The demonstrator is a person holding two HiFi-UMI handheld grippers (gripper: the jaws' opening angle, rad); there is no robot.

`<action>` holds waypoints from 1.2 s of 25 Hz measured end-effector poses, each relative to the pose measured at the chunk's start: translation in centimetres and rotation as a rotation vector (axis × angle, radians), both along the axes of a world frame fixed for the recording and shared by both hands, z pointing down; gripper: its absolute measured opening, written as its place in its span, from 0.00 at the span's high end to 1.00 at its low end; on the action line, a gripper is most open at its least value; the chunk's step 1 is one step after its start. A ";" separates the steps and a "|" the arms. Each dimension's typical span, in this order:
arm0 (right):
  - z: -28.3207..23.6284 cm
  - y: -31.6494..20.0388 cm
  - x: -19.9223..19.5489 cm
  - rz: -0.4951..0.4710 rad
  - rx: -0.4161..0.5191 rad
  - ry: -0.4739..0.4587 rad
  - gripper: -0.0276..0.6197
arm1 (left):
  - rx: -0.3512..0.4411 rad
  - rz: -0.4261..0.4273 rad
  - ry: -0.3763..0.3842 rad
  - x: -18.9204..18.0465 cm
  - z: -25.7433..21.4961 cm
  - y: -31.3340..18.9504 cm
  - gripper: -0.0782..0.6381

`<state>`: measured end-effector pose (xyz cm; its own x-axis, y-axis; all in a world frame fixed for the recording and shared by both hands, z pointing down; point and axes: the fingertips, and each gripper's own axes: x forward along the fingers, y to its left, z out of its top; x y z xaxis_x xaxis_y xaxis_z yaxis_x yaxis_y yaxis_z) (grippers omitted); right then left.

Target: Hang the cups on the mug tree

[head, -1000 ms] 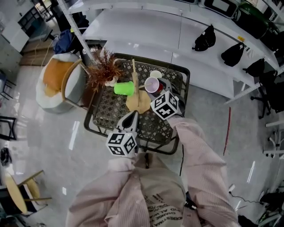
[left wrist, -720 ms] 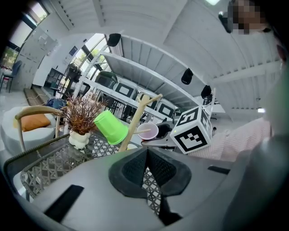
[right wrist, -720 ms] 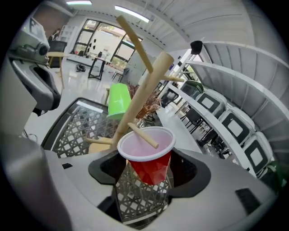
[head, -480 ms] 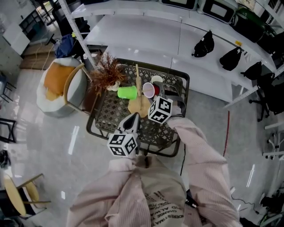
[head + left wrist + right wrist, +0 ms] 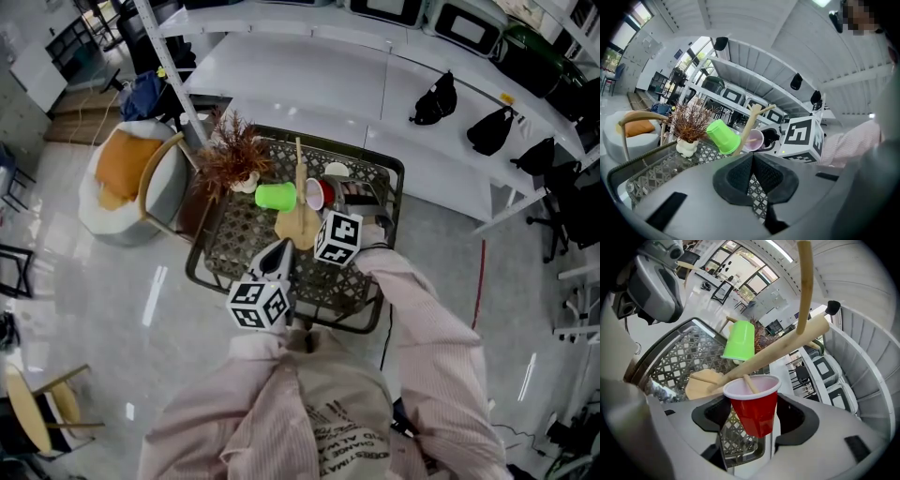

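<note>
Head view: since a second ago the red cup has swung left onto the mug tree, beside the hung green cup. Left gripper view: the left gripper has its pads pressed together, empty. Right gripper view: the right gripper clamps the cup's red wall, with a peg inside its white mouth. Light, thin plastic probably buckles, so pinch gently below the rim

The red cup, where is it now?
In the right gripper view the red cup sits between the right tongs, a mug tree peg inside its mouth; the green cup hangs left of it.
</note>
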<state>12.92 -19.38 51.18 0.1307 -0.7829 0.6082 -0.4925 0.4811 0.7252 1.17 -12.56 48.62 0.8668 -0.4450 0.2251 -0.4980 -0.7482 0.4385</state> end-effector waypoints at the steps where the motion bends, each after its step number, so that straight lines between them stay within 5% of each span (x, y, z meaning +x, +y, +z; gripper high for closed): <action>1: 0.1 0.1 -0.1 -0.006 -0.004 0.006 0.49 | 0.000 0.001 0.001 0.0 0.0 0.0 0.89; 17: 0.7 -0.1 -0.8 -0.011 0.021 0.068 0.49 | -0.012 0.049 -0.001 0.0 0.3 0.0 0.89; 30: -0.5 0.6 -1.7 0.007 0.068 0.004 0.48 | -0.002 0.098 0.006 0.2 0.4 -0.2 0.89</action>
<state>11.25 -18.82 50.64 0.1386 -0.8214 0.5532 -0.4931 0.4272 0.7578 1.37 -12.78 49.02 0.9074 -0.3576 0.2209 -0.4200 -0.7921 0.4429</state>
